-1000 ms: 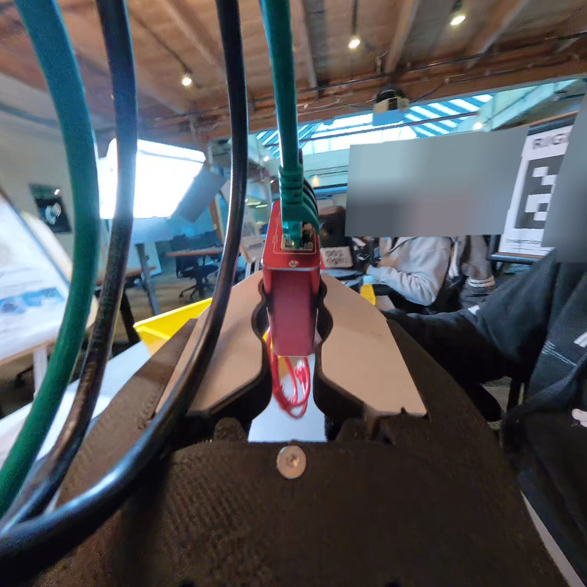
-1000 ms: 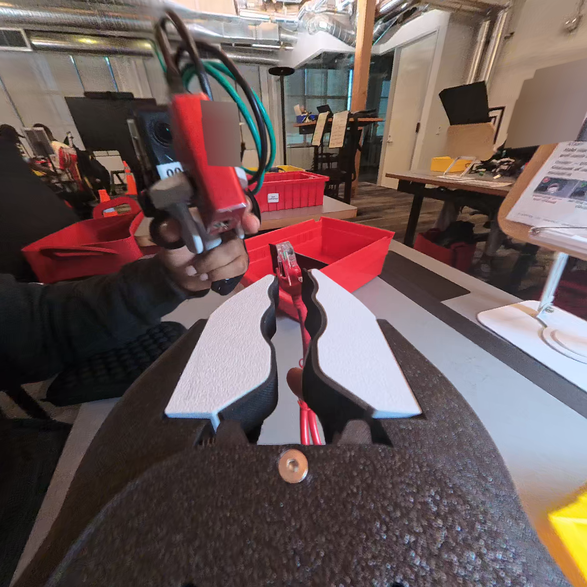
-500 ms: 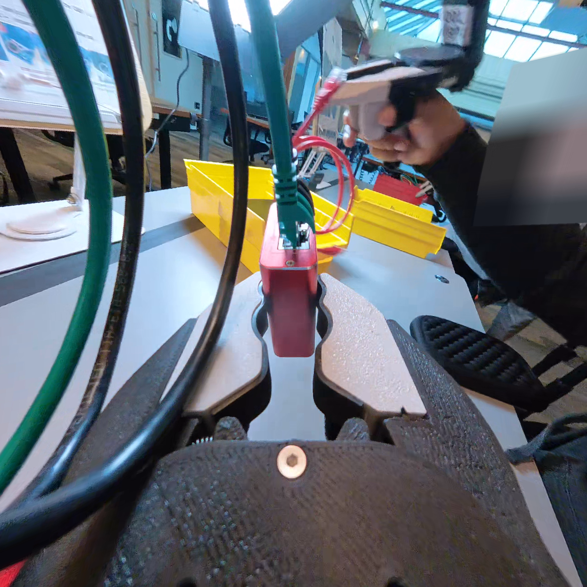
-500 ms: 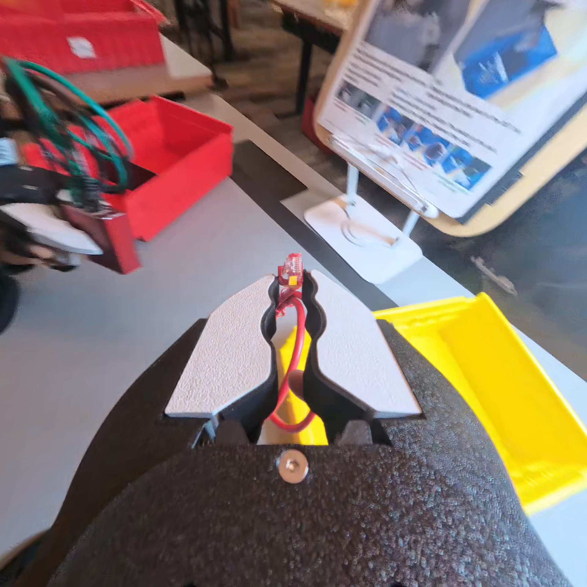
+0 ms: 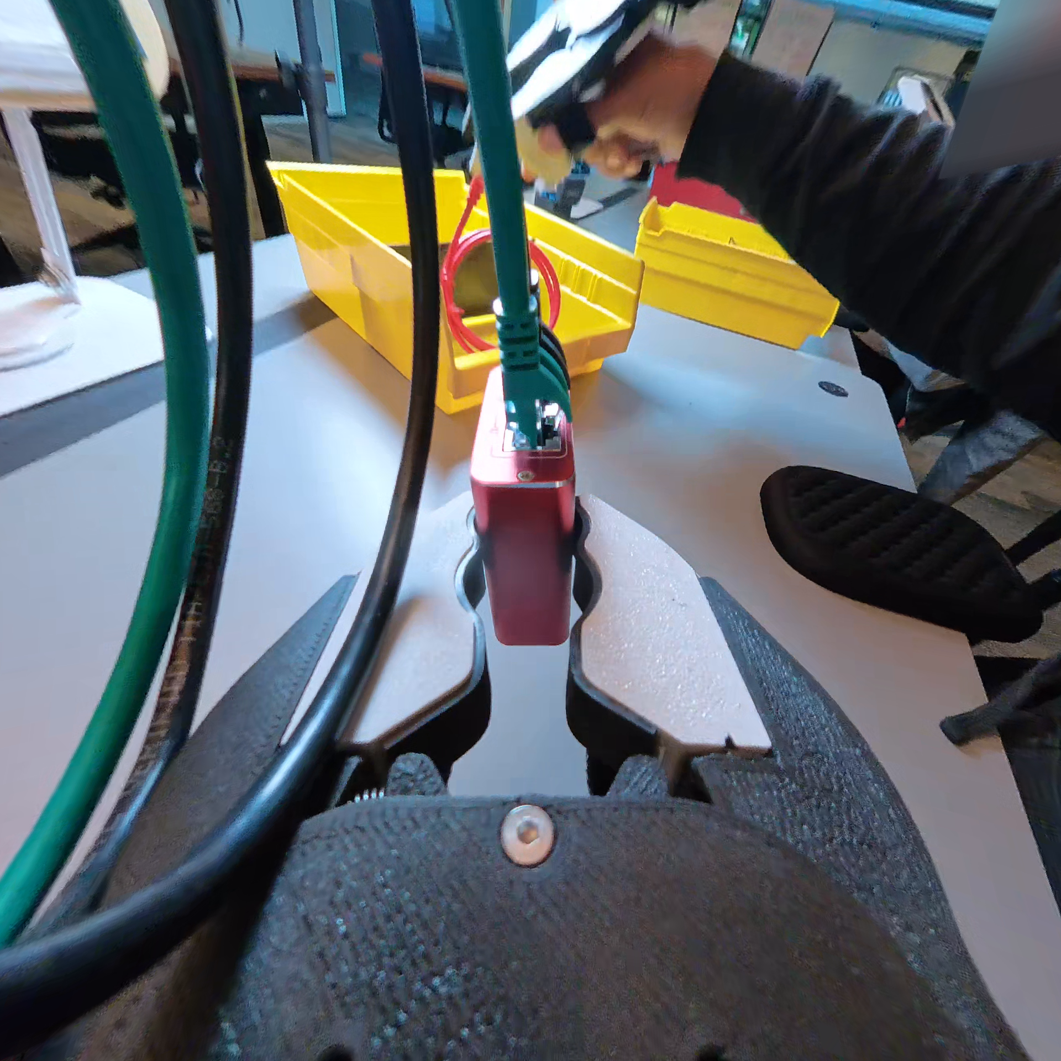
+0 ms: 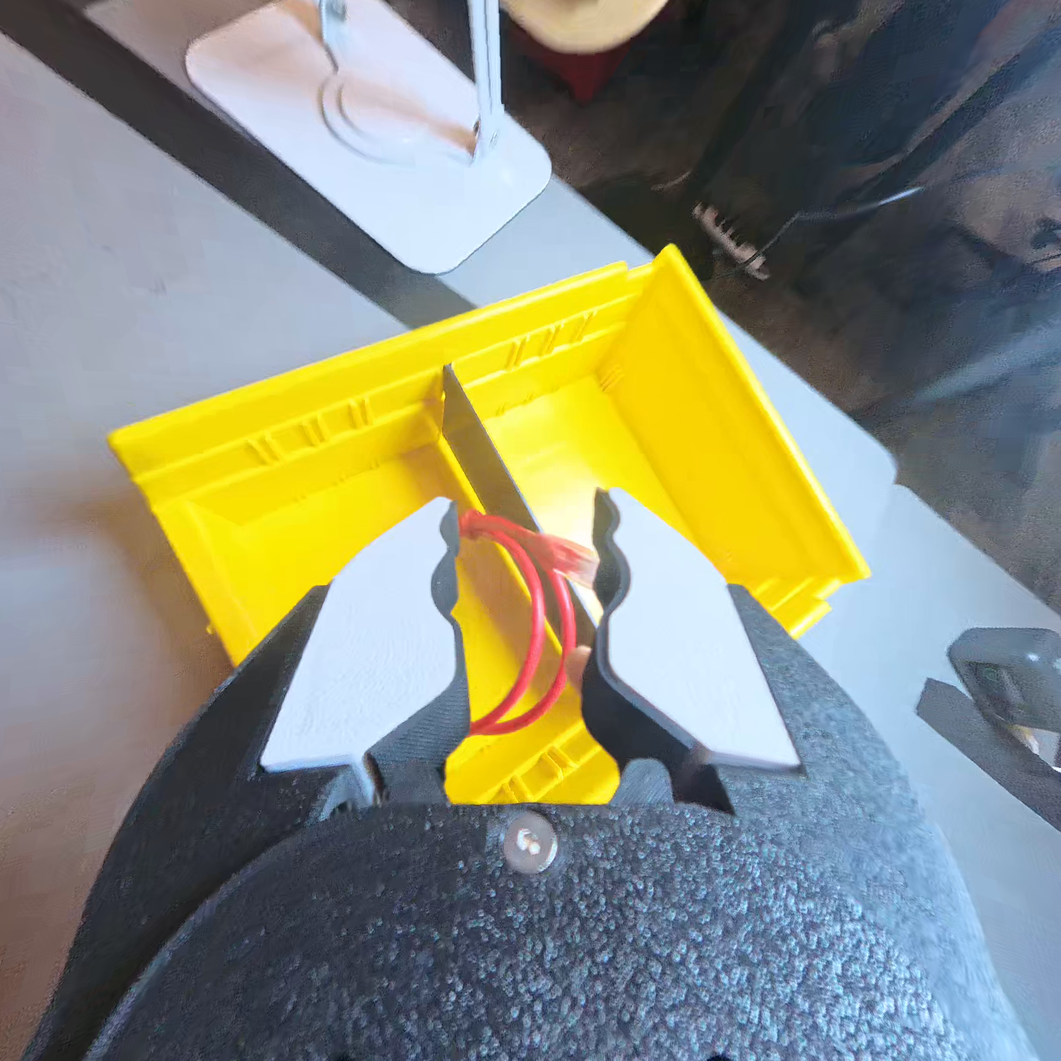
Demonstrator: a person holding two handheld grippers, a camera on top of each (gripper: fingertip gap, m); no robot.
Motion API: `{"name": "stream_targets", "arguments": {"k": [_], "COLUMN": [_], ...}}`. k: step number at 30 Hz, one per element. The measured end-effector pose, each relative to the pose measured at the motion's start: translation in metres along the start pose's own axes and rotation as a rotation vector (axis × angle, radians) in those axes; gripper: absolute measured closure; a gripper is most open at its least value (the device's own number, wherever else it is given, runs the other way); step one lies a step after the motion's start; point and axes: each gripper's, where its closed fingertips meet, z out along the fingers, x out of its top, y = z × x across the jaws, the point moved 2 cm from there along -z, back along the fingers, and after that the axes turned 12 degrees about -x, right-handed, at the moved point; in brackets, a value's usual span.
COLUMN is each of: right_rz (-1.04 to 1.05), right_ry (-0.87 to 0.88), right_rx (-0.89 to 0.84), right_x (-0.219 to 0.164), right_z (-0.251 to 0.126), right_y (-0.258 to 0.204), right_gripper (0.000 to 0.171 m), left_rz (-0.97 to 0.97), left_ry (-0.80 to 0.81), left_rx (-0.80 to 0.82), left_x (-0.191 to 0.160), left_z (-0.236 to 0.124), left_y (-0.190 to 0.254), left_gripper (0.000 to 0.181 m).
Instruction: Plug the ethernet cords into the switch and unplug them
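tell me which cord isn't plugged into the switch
The red cord, loose over the yellow bin; the green cord sits in the switch.

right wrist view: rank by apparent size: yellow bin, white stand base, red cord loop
1. yellow bin, spans most of the frame's width
2. white stand base, partly cut off at the top edge
3. red cord, a thin loop between the open right gripper fingers

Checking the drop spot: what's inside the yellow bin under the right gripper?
In the yellow bin: a dark divider and the red cord, over it between open jaws. The gripper hides the near floor.
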Motion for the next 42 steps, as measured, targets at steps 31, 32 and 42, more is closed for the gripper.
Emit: {"name": "stream_targets", "arguments": {"k": [31,32,42], "right_rz": [0.184,0.222,0.180], "right_ry": [0.764,0.808,0.836], "right_rx": [1.118,1.100,1.027], "right_x": [0.046,0.052,0.053], "right_z": [-0.156,-0.160,-0.160], "right_y": [-0.296,-0.290,-0.295], "right_gripper": [0.146,0.147,0.155], "left_rz": [-0.014,-0.031,0.024], "left_ry": [0.155,0.216,0.132], "left_rx": [-0.366,-0.367,-0.216], "left_x": [0.028,0.034,0.033], "left_z": [-0.008,-0.007,0.002], "left_y": [0.051,0.052,0.045], "left_gripper": [0.144,0.140,0.153]}}
